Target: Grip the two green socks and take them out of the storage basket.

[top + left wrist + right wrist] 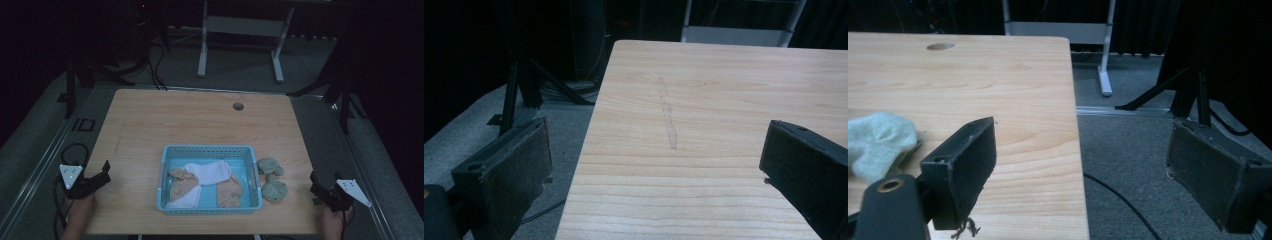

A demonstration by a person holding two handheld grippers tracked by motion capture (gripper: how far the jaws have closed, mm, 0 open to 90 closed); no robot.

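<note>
A blue plastic basket [162, 175] sits at the front middle of the wooden table [200, 120]. Inside lie white socks [212, 171] and tan socks [181, 184], loosely piled. Two pale green socks [270, 166] [275, 190] lie on the wood just right of the basket; one pale green sock [878, 140] shows at the left of the right gripper view. My left gripper [104, 172] [654, 145] is held over the table's left edge, open and empty. My right gripper [314, 184] [1080, 145] hovers over the right edge, open and empty, a short way from the green socks.
A round cable hole [238, 106] [940, 46] sits near the table's far edge. A faint pencil-like line [668, 120] marks the wood on the left. Grey carpet, black stand legs [345, 95] and a white desk frame [240, 30] surround the table.
</note>
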